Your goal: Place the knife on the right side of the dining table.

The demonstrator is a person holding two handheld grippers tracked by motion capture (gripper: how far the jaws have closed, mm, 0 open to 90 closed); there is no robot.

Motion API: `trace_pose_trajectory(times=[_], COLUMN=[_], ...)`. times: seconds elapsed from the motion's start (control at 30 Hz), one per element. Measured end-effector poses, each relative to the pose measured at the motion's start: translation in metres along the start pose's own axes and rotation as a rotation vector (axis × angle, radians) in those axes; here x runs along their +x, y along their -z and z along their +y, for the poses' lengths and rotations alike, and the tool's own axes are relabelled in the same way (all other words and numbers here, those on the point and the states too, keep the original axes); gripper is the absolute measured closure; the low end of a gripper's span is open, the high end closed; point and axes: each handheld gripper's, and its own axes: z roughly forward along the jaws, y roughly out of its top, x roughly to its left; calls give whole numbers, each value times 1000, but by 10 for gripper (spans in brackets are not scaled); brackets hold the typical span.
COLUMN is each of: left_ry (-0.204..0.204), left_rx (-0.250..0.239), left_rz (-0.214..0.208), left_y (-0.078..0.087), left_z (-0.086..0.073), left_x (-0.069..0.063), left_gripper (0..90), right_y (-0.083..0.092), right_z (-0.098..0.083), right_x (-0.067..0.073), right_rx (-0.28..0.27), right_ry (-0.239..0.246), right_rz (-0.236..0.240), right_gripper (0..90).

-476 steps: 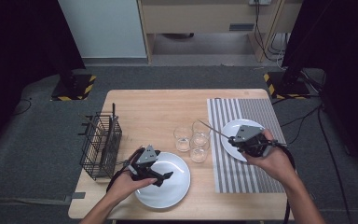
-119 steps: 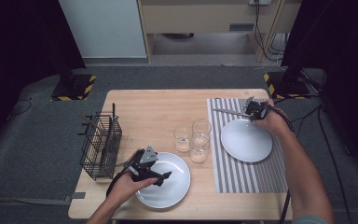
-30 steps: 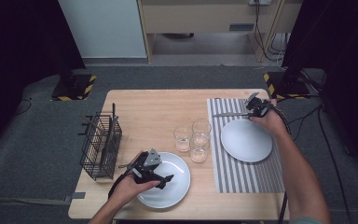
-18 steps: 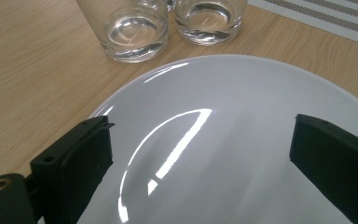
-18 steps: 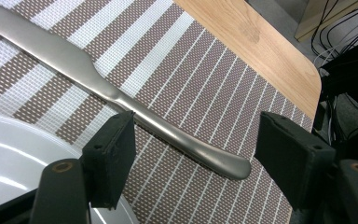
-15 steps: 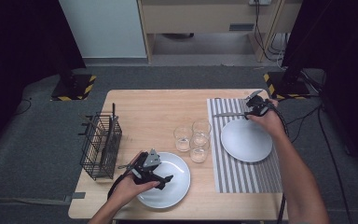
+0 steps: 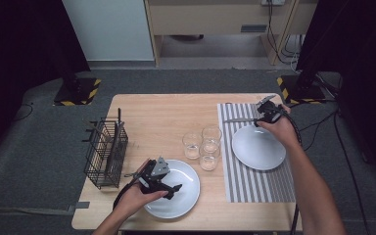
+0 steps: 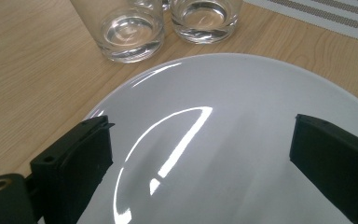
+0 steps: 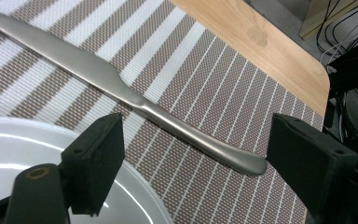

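On the striped mat [image 9: 205, 70], the right hand-held gripper [image 9: 193, 154], just opening, straddles the knife [image 9: 121, 88] beside a plate [image 9: 51, 154].

I see lots of bare wood on the far left part of the table [image 7: 152, 112], so a hand could slide through there. The wire basket [image 7: 105, 154] blocks the left edge. Three glasses [image 7: 203, 144] stand close together in the middle, between the two plates. The knife [image 9: 135, 100] lies on the striped mat [image 7: 259, 186], just beyond the right plate [image 7: 257, 147].
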Motion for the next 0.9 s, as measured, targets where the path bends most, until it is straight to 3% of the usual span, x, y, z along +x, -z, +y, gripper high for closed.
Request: trace_pose_trajectory(times=[0.2, 0.4, 0.63, 0.9], left_ry=[3, 4, 12, 20], left_rx=[-4, -1, -6, -9], left_rz=[-1, -2, 10, 13], left_y=[0, -1, 3, 4], left_z=[1, -1, -1, -3], left_x=[2, 2, 4, 7], left_gripper=[50, 49, 49, 49], right_y=[7, 12, 19, 26], right_z=[1, -2, -1, 2], right_x=[5, 11, 12, 17], right_rx=[-31, -42, -67, -85], right_ry=[-74, -89, -139, -155], right_rz=[30, 35, 53, 77], right_gripper=[134, 113, 98, 85])
